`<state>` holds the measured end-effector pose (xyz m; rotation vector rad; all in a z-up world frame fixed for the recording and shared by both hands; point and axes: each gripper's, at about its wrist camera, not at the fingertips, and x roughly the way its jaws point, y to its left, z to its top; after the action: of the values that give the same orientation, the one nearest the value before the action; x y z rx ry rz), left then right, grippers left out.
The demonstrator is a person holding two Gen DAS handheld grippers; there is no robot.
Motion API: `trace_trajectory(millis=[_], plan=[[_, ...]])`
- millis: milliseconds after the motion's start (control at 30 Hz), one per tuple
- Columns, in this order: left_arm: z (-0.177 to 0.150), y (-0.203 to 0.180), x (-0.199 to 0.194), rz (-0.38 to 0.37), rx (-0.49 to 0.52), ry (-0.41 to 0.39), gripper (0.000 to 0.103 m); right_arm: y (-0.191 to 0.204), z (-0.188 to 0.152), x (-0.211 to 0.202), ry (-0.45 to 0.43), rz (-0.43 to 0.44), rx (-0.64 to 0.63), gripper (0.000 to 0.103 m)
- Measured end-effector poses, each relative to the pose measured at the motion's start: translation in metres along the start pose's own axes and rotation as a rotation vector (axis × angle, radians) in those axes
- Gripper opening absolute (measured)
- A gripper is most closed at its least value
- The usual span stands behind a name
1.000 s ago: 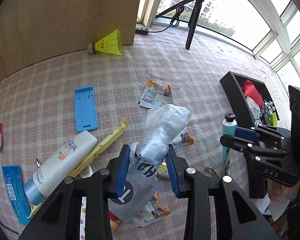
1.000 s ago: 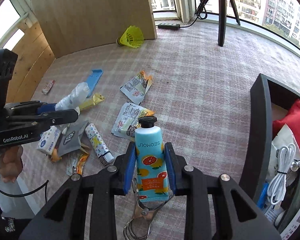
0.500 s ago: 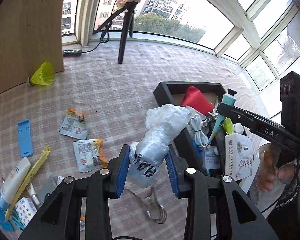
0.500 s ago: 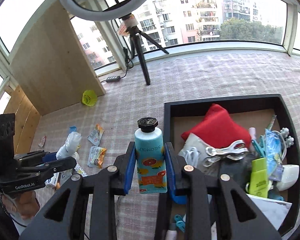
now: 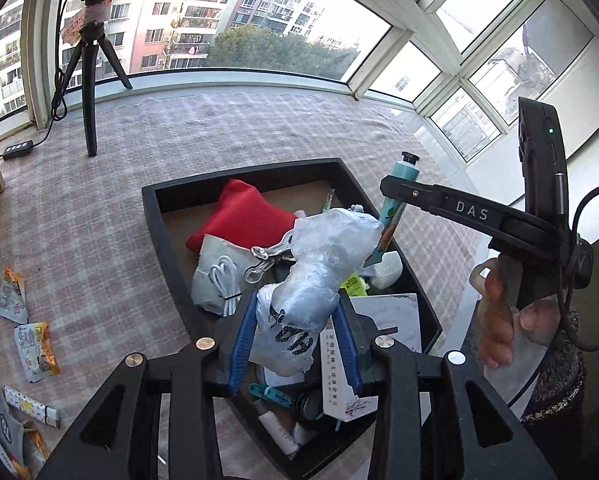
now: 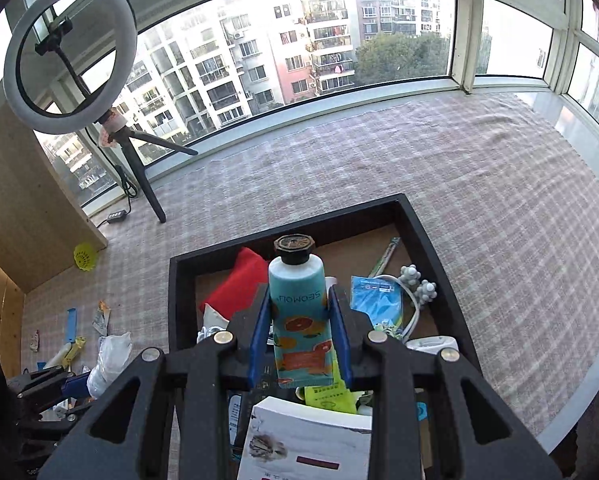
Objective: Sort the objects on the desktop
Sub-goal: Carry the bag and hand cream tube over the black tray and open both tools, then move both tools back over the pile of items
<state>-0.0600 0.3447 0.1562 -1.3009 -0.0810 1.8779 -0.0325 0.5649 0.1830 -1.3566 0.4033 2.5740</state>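
Note:
My left gripper [image 5: 295, 336] is shut on a crumpled clear plastic bag [image 5: 319, 264] and holds it above the black storage box [image 5: 155, 216]. My right gripper [image 6: 299, 332] is shut on a teal hand-cream tube [image 6: 299, 308] with a black cap, held above the same box [image 6: 179, 280]. The tube [image 5: 395, 196] and the right gripper also show at the box's right side in the left wrist view. The box holds a red pouch [image 5: 239, 216], a white cable [image 5: 223, 276], a metal clip [image 5: 267, 256], a booklet [image 6: 307, 440] and other small items.
Snack packets [image 5: 31, 344] and other small items lie on the checked tablecloth left of the box. A ring light on a tripod [image 6: 71, 56] stands at the back left, with a yellow shuttlecock [image 6: 85, 257] by a wooden panel. The table's right edge runs close to the box.
Both grippers have swung right from the scattered items to above the black box, each still holding its object. The box now fills the centre of both views.

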Motion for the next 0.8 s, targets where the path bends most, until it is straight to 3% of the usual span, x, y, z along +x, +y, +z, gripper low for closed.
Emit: trace_trajectory(millis=[33,67,133,400,600,800], plan=[[0.002,-0.005,0.004,-0.014,0.004,0.006,0.055,-0.003,0.002,0.001,0.003,-0.017,0.001,0.035],[0.004,-0.008,0.009,-0.025,0.012,0.026,0.074,-0.005,0.003,0.001,0.007,-0.034,0.011,0.048],[0.005,-0.011,0.011,-0.014,0.020,0.027,0.074,-0.010,0.004,-0.002,-0.010,-0.039,0.034,0.054],[-0.006,0.011,0.001,0.042,0.001,0.034,0.071,0.002,-0.002,-0.005,-0.022,0.011,0.022,0.054],[-0.026,0.048,-0.033,0.151,-0.025,0.015,0.071,0.036,-0.021,-0.006,0.002,0.089,-0.034,0.054],[-0.071,0.110,-0.087,0.277,-0.108,-0.018,0.071,0.081,-0.054,-0.007,0.039,0.149,-0.111,0.054]])
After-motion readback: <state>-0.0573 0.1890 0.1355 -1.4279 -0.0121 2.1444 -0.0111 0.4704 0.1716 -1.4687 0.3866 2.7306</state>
